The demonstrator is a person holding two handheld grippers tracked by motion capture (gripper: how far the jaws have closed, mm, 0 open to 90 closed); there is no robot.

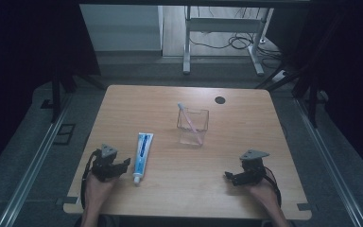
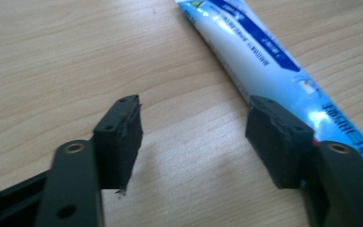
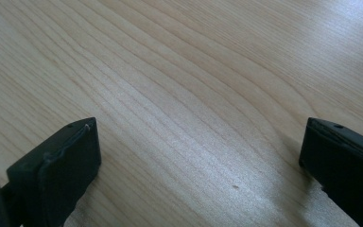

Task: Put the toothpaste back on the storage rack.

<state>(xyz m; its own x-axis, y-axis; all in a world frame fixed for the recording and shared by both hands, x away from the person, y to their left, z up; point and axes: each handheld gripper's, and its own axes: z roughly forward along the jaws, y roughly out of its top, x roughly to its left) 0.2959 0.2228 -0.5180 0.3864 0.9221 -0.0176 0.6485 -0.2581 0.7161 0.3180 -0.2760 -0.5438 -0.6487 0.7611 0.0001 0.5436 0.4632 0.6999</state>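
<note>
High view: the left gripper (image 1: 123,164) nears the toothpaste tube (image 1: 142,156) on the table (image 1: 246,127), fingers spread and empty, right gripper's (image 1: 230,176) too; next, straddle the tube and pinch.

The high view is dim and bluish, its corners sinking into black around the table (image 1: 246,142). Both gripper views are brighter, with soft pale glare on the wood grain. White glare glints on the toothpaste tube (image 2: 274,71); the near jaws are slightly soft.
</note>
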